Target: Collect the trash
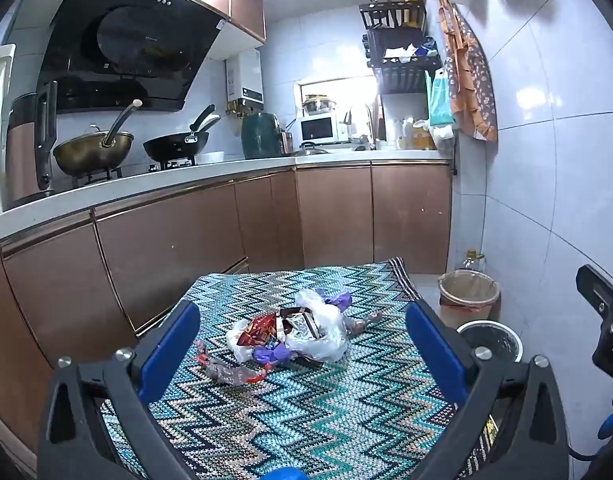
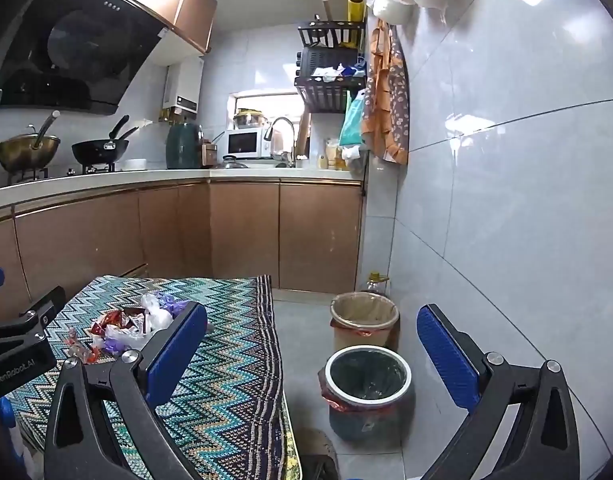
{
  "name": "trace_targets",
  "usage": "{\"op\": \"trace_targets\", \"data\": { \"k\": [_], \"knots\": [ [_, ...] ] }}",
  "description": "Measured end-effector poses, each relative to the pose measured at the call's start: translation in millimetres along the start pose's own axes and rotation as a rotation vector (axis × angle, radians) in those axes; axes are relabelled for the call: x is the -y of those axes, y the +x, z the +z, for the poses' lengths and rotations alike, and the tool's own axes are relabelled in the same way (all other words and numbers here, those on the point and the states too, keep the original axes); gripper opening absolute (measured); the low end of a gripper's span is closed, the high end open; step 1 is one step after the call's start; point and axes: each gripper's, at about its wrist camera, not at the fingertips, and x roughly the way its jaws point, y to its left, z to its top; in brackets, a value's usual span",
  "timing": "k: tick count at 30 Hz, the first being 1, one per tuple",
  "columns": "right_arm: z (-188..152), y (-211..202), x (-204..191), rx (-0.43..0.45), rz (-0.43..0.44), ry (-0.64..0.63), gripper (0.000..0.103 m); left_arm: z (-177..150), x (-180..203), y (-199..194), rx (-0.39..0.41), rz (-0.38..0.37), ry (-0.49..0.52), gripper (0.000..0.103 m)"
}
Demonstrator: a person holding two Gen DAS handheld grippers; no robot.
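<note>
A pile of trash lies on the zigzag-patterned tablecloth: clear plastic bags, red wrappers, purple scraps and a crumpled foil wrapper. My left gripper hovers over the near part of the table, open wide, the pile ahead between its blue pads but apart from them. My right gripper is open too, held off the table's right edge above the floor. A dark bin with a white rim stands below it, and a tan bin behind. The trash pile shows at the left.
Brown kitchen cabinets run close along the table's left and far sides under a white counter with woks and a microwave. A tiled wall closes the right side. An oil bottle stands behind the bins. The floor between table and wall is narrow.
</note>
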Motion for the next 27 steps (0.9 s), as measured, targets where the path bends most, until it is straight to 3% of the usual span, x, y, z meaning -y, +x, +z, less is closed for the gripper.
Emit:
{"op": "trace_targets", "data": {
  "k": [11,27],
  "knots": [
    [-6.6,-0.3,-4.6,0.012,-0.004,-0.003,0.103,-3.8,0.2,2.5,0.007,-0.009,-0.005,0.103],
    [-6.6,-3.7,-5.4,0.046,0.008,0.004,0.103,-9.9,-0.7,0.6,0.079,0.022,-0.032,0.103]
  ]
}}
